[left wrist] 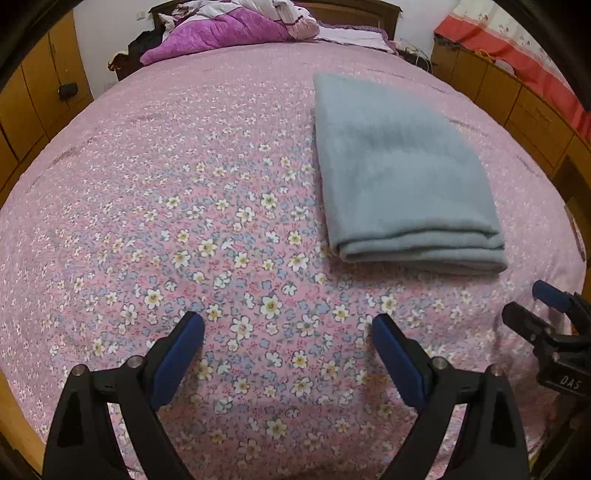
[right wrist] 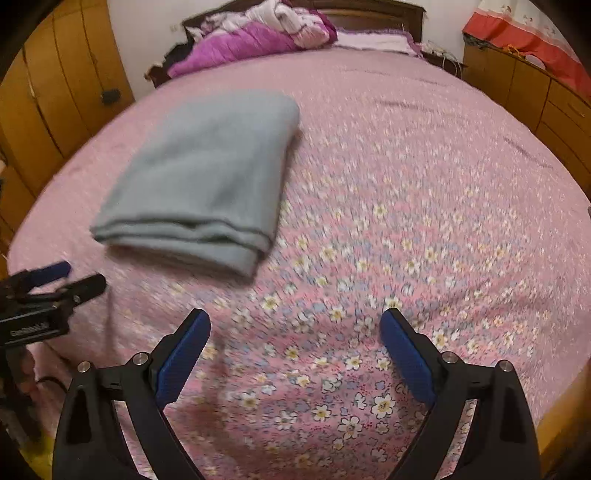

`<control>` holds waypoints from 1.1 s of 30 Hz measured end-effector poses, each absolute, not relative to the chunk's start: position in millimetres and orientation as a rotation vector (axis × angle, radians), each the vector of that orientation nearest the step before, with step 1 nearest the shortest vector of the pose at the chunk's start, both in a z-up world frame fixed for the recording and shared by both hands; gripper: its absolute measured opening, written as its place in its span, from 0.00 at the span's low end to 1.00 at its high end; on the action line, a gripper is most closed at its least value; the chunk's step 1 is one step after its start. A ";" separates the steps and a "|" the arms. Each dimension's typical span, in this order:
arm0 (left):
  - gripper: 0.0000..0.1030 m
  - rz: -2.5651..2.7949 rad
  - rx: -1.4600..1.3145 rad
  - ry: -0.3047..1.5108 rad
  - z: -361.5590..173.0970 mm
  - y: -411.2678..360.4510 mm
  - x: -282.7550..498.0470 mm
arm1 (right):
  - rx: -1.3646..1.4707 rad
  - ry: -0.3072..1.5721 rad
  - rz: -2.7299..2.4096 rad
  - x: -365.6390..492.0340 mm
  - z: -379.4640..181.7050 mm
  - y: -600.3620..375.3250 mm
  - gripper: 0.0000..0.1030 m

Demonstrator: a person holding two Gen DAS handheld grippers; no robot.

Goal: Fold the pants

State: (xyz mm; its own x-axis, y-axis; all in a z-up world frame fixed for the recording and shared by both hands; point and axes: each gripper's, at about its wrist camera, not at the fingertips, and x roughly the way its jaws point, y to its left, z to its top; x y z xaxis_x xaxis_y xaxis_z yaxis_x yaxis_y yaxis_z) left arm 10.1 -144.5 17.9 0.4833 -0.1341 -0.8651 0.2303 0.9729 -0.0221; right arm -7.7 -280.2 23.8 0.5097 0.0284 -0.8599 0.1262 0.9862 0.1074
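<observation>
Grey-blue soft-fabric pants (left wrist: pixel 402 173), folded into a thick rectangular bundle, several stacked layers showing along the near edge; they lie flat on the pink floral quilted bedspread (left wrist: pixel 184 229), toward its right half in the left wrist view and toward its left half in the right wrist view (right wrist: pixel 207 177). No gripper touches them. Left gripper (left wrist: pixel 288 321), black frame with blue-padded fingers: jaws spread wide, nothing between them, held above the bare bedspread near the foot of the bed, short of the pants' near edge; it also shows at the left margin of the right wrist view (right wrist: pixel 70 277), seen from the side. Right gripper (right wrist: pixel 295 317), same make: jaws likewise spread wide and holding nothing, over the bedspread (right wrist: pixel 406 184) to the right of the pants; its tips appear at the right margin of the left wrist view (left wrist: pixel 532 301). The right wrist view is somewhat motion-blurred. Beyond the pants, at the head of the bed: a crumpled magenta and white quilt (left wrist: pixel 229 29) heaped on the left, a pale lilac frilled pillow (right wrist: pixel 373 38) beside it, and a dark wooden headboard (right wrist: pixel 369 14) behind both. Yellow-brown wooden cabinets (left wrist: pixel 37 96) flank the bed on the left, and on the right a low wooden cupboard run (right wrist: pixel 532 88) is topped with a red cloth (right wrist: pixel 524 33).
</observation>
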 end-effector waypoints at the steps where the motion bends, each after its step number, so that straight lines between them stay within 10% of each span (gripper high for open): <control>1: 0.92 -0.223 0.117 1.036 16.5 -147.6 10.5 | 0.166 1.043 -0.060 -7.1 21.0 -279.9 0.87; 33: 1.00 -0.232 0.153 1.016 -10.3 -178.2 12.1 | 0.146 1.054 -0.086 -0.1 1.6 -273.8 0.97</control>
State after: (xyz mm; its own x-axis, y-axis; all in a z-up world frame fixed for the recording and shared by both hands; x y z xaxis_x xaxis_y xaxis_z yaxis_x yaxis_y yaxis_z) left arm 12.1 -178.2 -10.3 0.5052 -0.1203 -0.8545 0.2621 0.9648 0.0191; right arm -0.1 -273.8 1.6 0.4916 -0.0009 -0.8708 0.1404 0.9870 0.0783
